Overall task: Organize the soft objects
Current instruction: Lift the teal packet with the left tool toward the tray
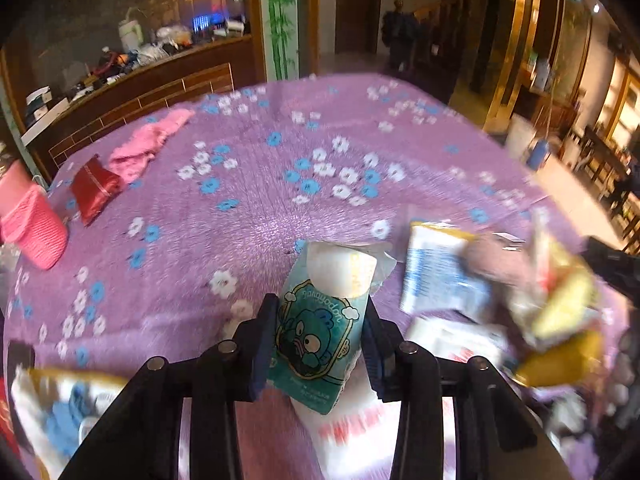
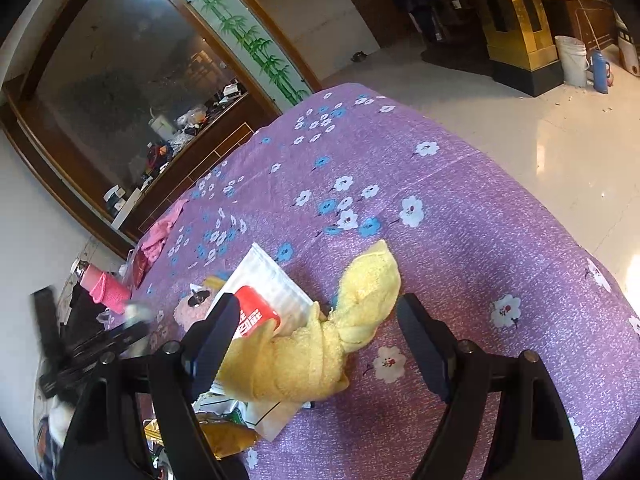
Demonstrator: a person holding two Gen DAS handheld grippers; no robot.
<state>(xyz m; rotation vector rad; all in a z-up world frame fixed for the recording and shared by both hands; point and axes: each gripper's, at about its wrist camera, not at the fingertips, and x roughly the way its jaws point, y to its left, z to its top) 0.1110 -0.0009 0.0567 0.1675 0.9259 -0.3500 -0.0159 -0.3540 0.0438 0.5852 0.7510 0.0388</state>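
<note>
Teal tissue pack [image 1: 320, 328] sits clamped between the left gripper [image 1: 320, 344] fingers, long axis running straight out along the fingers, white tissue end pointing away from the camera, lifted a bit above the purple cloth [image 1: 280, 168]. The pack looks soft and plump, glossy film with a cartoon print, the wrapper torn open at the far end. The right gripper [image 2: 320, 344] has its jaws spread wide and grips nothing; the yellow towel [image 2: 328, 344] lies on the cloth right between them, nearer the left finger than the right one. The towel is knotted, fuzzy terry, long axis slanting from near-left to far-right of the gripper, the knot's tail pointing away. So the right hand is the nearer one for the towel, and my guess is a straight close would catch it near the knot. Just left of the towel, partly under it, is a white pack [image 2: 272, 280] with a red label [image 2: 256, 312]. Far left of the towel, at the cloth's edge, sit a pink cloth [image 2: 160, 232], a red pouch [image 1: 94, 188] and a pink knit roll [image 1: 36, 228]. Right of the tissue pack more packs [image 1: 440, 272] are piled, too blurred to read.
</note>
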